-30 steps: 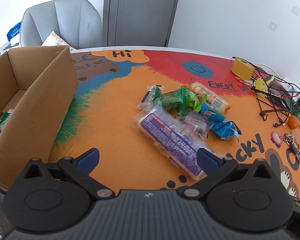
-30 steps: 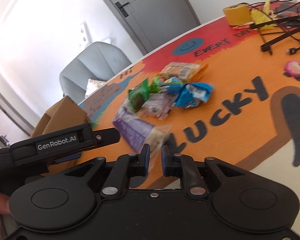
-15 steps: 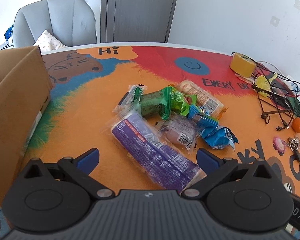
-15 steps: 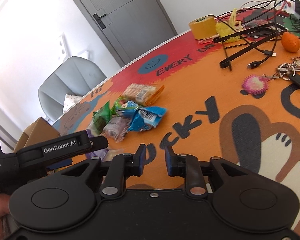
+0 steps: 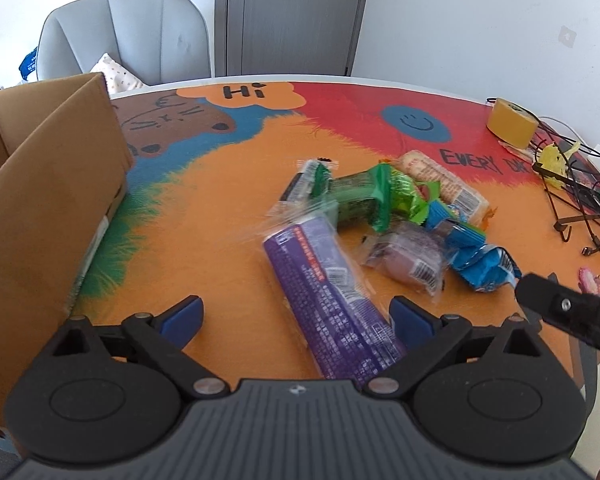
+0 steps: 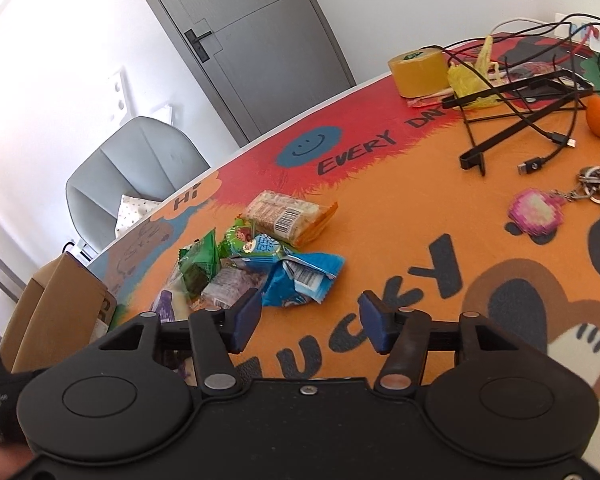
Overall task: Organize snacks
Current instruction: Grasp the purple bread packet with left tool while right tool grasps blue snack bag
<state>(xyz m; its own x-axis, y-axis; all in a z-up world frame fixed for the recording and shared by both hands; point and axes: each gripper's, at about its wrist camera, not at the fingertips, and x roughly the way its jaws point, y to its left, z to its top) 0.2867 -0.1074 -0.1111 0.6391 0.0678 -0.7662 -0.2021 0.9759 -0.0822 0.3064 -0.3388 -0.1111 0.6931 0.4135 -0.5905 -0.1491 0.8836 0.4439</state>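
Left gripper (image 5: 296,314) jaws wide, just closing slightly, straddling the purple packet (image 5: 328,300) lying on the table mat (image 5: 204,216) beside the snack pile (image 6: 260,256); right gripper (image 6: 310,322) just opening, empty, near the blue wrapper (image 6: 300,280).

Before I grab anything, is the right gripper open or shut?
Open: the right gripper has just been opening, with nothing between its blue pads.

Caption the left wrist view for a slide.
Open left tongs above a purple pack on the orange mat, snack pile beyond, cardboard box at left.
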